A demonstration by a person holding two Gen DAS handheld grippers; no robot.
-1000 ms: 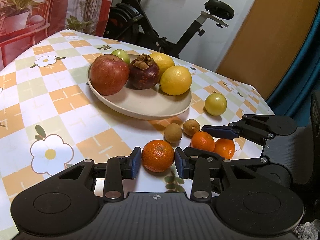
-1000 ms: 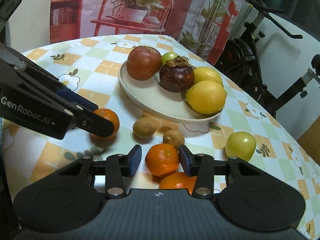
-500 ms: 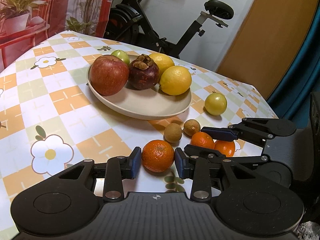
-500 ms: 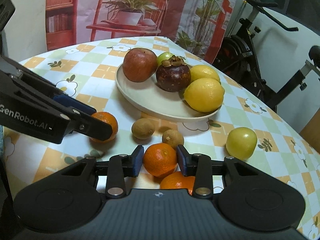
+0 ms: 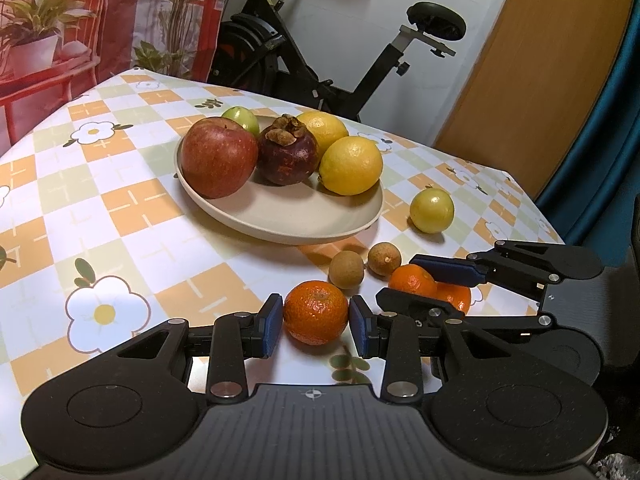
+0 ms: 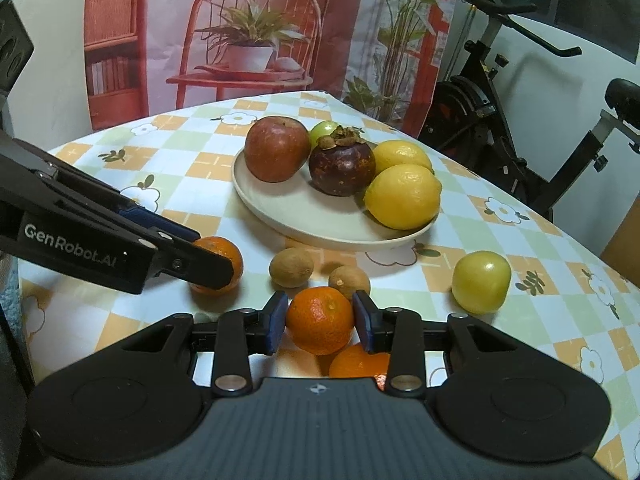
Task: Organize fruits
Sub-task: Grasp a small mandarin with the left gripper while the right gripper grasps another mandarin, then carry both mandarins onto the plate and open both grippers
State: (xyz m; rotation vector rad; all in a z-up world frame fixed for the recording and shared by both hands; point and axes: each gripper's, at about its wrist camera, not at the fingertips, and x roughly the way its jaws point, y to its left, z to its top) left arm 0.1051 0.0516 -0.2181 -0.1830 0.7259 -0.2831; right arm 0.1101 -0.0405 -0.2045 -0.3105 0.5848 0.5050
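My left gripper is shut on a mandarin low over the tablecloth; its blue pads touch both sides. The right wrist view shows the same gripper and mandarin at the left. My right gripper is shut on a second mandarin, just above a third mandarin. Beyond them stands a cream plate with a red apple, a mangosteen, two lemons and a small green fruit.
Two brown longans lie between the grippers and the plate. A yellow-green fruit sits on the cloth right of the plate. An exercise bike stands behind the table, and the table's edge runs close on the right.
The right gripper's jaws have come in onto its mandarin, and its view has rolled a little. The left gripper and its mandarin have stayed put.
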